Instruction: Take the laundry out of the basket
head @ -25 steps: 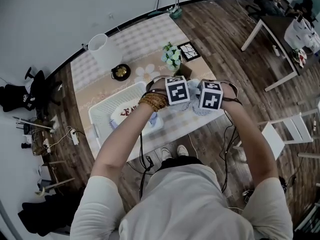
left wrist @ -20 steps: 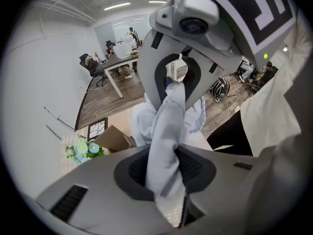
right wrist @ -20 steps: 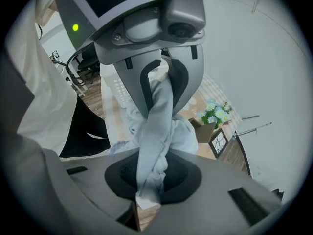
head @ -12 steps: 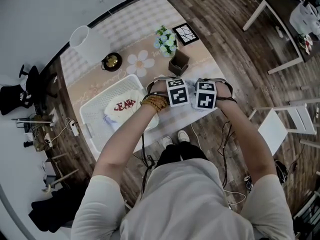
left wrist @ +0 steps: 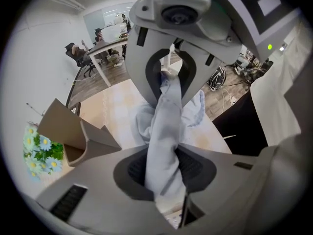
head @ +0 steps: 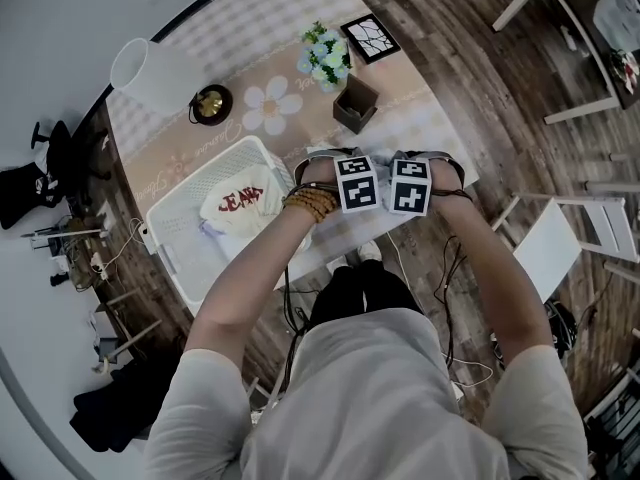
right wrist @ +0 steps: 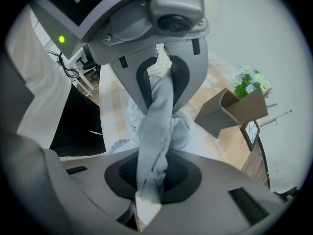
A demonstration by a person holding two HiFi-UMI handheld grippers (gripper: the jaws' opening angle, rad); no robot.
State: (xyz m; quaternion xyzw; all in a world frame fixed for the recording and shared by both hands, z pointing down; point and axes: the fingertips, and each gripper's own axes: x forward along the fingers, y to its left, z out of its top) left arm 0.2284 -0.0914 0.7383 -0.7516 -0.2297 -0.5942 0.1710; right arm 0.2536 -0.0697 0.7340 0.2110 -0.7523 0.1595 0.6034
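A pale blue garment (left wrist: 168,106) is pinched between the jaws of both grippers, and its loose end lies bunched on the table's checked cloth (left wrist: 112,106). My left gripper (left wrist: 164,126) is shut on one fold of it. The right gripper (right wrist: 159,126) is shut on another fold of the same garment (right wrist: 178,133). In the head view the two marker cubes, left (head: 357,183) and right (head: 408,185), sit side by side near the table's front edge and hide the garment. The white laundry basket (head: 172,243) stands to their left, with a white piece with red print (head: 240,203) in it.
A brown open box (head: 356,105), a bunch of flowers (head: 325,56) and a framed picture (head: 365,38) stand just beyond the grippers. A white lamp shade (head: 150,73) and a dark round dish (head: 210,103) are at the far left. A white chair (head: 560,248) is on the floor to the right.
Both grippers have sunk together toward the table with the blue garment still between their jaws. Its hanging end, visible below the cubes a second ago, now rests on the table.
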